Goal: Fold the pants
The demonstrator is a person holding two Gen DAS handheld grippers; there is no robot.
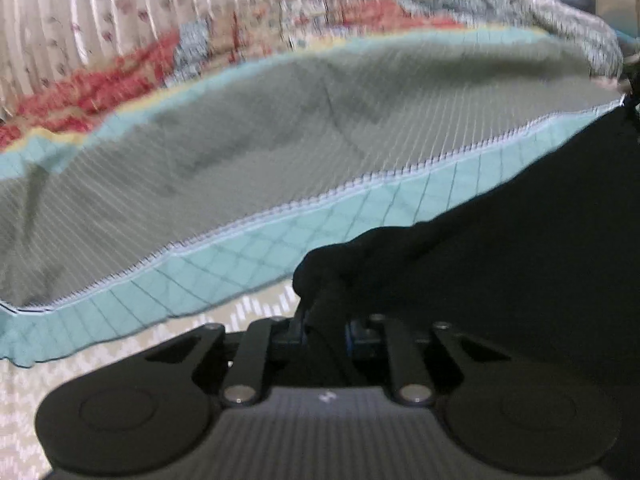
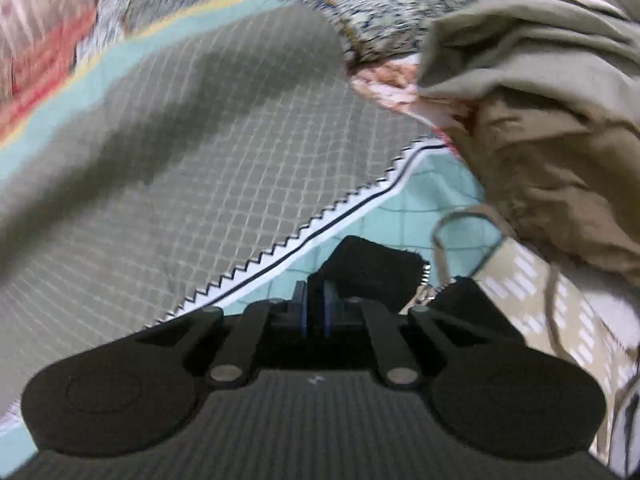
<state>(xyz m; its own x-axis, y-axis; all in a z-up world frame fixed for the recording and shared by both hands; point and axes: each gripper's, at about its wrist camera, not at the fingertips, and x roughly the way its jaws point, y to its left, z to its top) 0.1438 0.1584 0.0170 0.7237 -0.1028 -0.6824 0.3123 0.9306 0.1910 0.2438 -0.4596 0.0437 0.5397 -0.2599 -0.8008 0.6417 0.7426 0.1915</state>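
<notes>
The pants are black [image 1: 500,248]. In the left wrist view they hang as a dark sheet across the right half, and my left gripper [image 1: 320,312] is shut on a bunched edge of them. In the right wrist view my right gripper [image 2: 316,304] is shut on a black corner of the pants [image 2: 372,268] beside a metal zipper [image 2: 426,284]. Both grippers hold the cloth above a quilted bedspread. The rest of the pants is out of view.
A grey quilted bedspread [image 1: 240,152] with a teal border and zigzag trim [image 2: 320,232] covers the bed. A pile of beige and tan clothes [image 2: 552,120] lies at the right. Striped floral curtains [image 1: 120,12] hang behind. A patterned mat [image 1: 80,368] lies below.
</notes>
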